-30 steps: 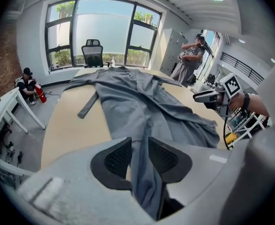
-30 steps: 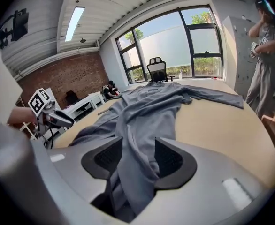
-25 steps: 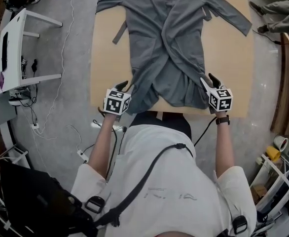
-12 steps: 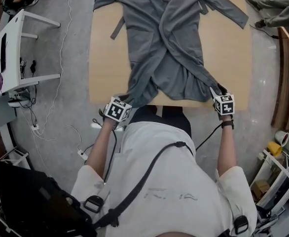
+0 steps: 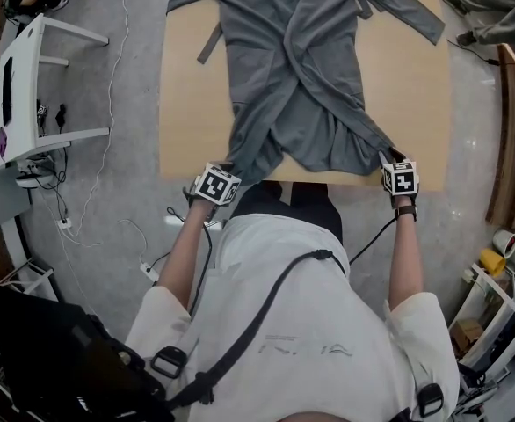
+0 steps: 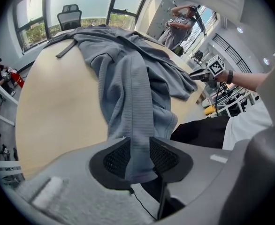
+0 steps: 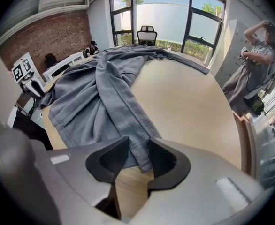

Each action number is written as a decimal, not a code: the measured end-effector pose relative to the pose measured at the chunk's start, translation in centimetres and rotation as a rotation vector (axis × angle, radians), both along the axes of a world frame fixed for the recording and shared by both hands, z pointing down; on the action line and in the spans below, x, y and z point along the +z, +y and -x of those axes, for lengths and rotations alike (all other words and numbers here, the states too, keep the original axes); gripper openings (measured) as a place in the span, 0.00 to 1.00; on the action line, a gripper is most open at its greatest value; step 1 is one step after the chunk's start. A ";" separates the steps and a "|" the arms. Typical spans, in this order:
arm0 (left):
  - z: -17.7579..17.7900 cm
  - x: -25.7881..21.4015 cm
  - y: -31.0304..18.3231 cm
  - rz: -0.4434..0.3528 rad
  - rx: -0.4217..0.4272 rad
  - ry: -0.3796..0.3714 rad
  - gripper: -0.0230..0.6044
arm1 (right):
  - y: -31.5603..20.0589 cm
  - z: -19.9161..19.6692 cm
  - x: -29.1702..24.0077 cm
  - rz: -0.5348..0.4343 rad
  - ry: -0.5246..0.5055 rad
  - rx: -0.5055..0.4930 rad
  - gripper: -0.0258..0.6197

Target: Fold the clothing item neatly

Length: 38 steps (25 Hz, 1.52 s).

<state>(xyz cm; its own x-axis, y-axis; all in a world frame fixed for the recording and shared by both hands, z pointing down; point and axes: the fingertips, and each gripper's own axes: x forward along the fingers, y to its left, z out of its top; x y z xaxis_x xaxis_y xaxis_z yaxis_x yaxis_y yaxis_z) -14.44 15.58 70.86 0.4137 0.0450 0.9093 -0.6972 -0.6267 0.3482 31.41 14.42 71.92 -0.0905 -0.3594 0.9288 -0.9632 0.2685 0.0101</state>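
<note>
At the table [image 5: 196,104] edge, left gripper [image 6: 140,157] jaws pinch robe [image 5: 301,77] hem; right gripper [image 7: 136,161] jaws, just closing, seemingly too.

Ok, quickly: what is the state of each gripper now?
Left gripper: closed on the grey garment, at its hem.
Right gripper: jaws just closed further, pinching the other hem corner.

Setting: office workspace. Around you: 1 office chair [image 7: 147,34], tall windows [image 7: 161,15], 1 brick wall [image 7: 48,36], 1 white desk [image 5: 29,86], loose cables [image 5: 118,60] across your grey floor, 1 wooden table [image 5: 187,104].
</note>
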 end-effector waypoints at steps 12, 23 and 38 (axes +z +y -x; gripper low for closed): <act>-1.4 0.0 2.0 0.048 0.003 0.031 0.03 | 0.9 0.2 -3.9 -0.088 -0.079 0.083 0.08; -2.9 -0.1 2.7 -0.049 -0.051 0.037 0.11 | 3.8 11.7 -13.5 -0.119 -0.539 0.106 0.08; -0.9 -0.1 1.2 -0.143 -0.145 -0.054 0.23 | 4.7 27.7 -4.1 0.108 -0.572 0.023 0.07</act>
<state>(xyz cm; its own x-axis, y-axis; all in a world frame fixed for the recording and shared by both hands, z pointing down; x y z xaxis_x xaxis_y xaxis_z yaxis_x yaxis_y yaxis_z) -13.57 16.77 70.72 0.3568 -0.1421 0.9233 -0.7987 -0.5590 0.2226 3.75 19.13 67.81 -0.5818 -0.2735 0.7659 -0.8131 0.2183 -0.5396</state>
